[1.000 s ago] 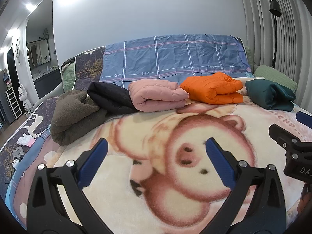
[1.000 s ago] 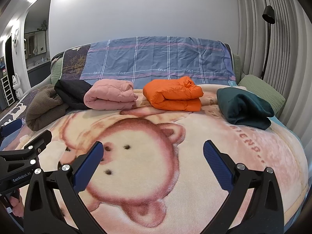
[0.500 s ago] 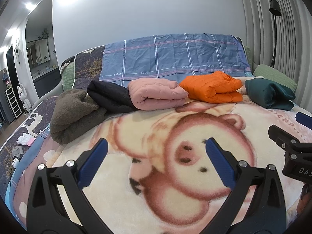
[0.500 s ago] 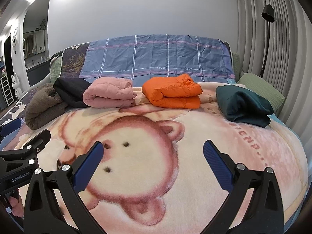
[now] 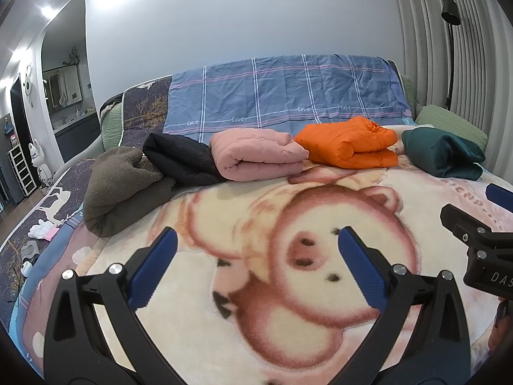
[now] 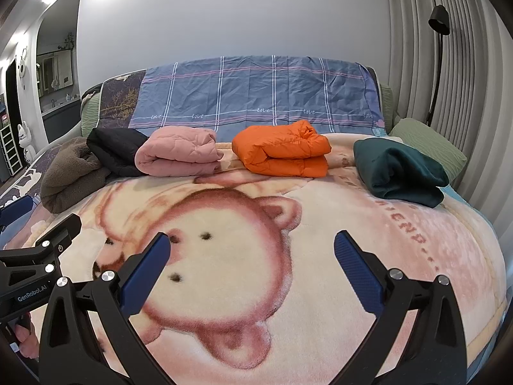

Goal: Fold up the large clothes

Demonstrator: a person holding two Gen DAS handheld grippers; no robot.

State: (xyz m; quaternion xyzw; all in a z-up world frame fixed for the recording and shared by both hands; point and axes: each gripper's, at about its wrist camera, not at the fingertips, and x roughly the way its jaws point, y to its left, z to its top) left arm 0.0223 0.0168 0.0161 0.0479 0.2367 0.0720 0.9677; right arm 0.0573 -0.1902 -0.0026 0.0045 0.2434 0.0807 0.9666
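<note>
Both units are released, jaws spread wide, holding and touching nothing. The left gripper (image 5: 256,243) and right gripper (image 6: 248,250) hover side by side above the bear-print blanket (image 6: 288,288) near the bed's foot edge, both aimed level toward the headboard. Folded clothes lie in a row along the blanket's far edge: brown fleece (image 5: 125,186) at the left edge, black jacket (image 5: 182,160) overlapping it, pink quilted jacket (image 6: 179,154) touching the black one, orange puffer jacket (image 6: 285,154) near centre, dark green garment (image 6: 400,173) toward the right edge, beside a green pillow (image 6: 429,147).
</note>
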